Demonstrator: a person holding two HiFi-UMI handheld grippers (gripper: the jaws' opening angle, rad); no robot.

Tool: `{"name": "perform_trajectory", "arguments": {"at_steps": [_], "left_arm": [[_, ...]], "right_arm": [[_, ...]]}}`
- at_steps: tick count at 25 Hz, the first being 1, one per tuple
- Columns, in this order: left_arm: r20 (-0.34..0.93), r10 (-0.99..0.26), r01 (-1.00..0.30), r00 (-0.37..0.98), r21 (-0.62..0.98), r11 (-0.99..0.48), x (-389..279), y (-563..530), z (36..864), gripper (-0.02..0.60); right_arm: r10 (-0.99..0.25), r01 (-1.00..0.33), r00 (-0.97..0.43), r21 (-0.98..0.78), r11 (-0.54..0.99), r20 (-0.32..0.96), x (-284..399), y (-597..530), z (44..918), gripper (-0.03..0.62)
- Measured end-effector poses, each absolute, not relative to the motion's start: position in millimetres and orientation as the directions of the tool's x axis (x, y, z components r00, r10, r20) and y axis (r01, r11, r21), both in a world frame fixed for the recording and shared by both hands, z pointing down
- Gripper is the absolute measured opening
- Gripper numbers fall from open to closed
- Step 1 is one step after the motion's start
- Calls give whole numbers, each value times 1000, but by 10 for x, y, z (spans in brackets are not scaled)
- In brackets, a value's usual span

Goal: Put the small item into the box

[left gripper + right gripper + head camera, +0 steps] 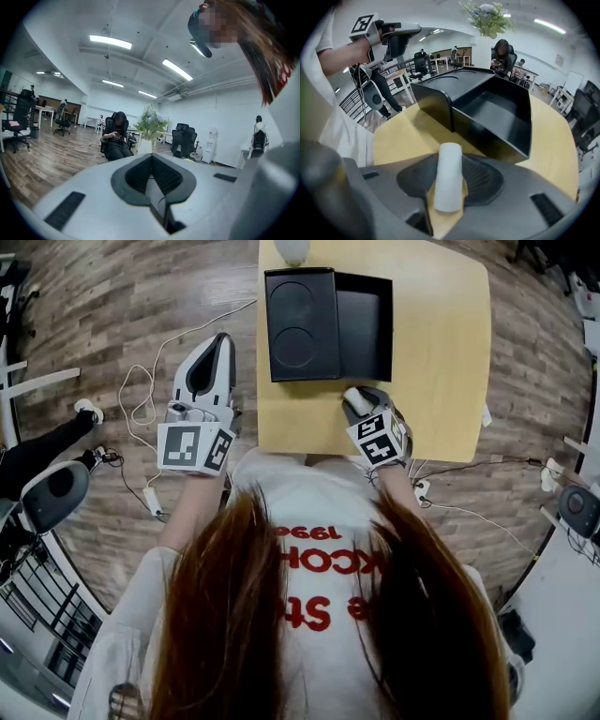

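A small white cylinder (pixel 356 401) lies on the wooden table (pixel 441 362) just in front of the black box (pixel 364 322). The box stands open, its right compartment empty and a panel with two round recesses (pixel 298 324) on its left. My right gripper (pixel 361 399) is down at the table's near edge, open, with the cylinder (pixel 448 183) lying between its jaws. Bare table shows beside the cylinder there. The box (pixel 492 112) stands right ahead of that gripper (pixel 450 161). My left gripper (pixel 221 341) is shut and empty, held over the floor left of the table, pointing up into the room (pixel 151 158).
A white vase (pixel 292 249) with a plant (pixel 486 18) stands at the table's far edge behind the box. Cables (pixel 141 399) trail over the wooden floor on the left. A person sits on an office chair (pixel 115 138) beyond the table. More desks and chairs stand around.
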State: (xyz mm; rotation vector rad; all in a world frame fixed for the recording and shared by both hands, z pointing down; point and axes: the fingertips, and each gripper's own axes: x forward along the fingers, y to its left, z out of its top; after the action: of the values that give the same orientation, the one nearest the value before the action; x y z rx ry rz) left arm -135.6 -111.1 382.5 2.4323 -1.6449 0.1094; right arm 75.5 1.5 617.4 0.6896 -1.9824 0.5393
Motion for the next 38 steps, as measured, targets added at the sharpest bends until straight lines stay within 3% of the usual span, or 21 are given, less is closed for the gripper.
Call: {"name": "perform_trajectory", "arguments": {"at_steps": [6,16,23,30,34,38], "left_arm": [[161,-908,-921,387,117,-372,-1365,-1127,3785,8],[92,-906,-910,413,91,-405,-1363,-1238,3529,8],[41,-904,-904,426,57,-424,-1314,-1292,3321,8],[1,-902,-901,432,44,-431,-1297,-1297,3205,8],[-20,-901,-901,432,38,-433,-1268,-1309,3154,8],[-24,-900,-899,435,33,-436,-1220,-1351,3179,8]], "right_arm": [[-302,-698,-454,-124,705,838,764,-37,6022,143],[-521,-714,-657,-229,661,546,601,-483,4902,141],[-764,-806,-591,-132,578,259,817,-851,3894,141],[-849,-841,-528,-140,522,7,978,-897,3162,141],[-854,-842,-519,-147,519,-46,1018,-891,3005,141],[-854,-841,-521,-160,517,-22,1039,-975,3076,141]]}}
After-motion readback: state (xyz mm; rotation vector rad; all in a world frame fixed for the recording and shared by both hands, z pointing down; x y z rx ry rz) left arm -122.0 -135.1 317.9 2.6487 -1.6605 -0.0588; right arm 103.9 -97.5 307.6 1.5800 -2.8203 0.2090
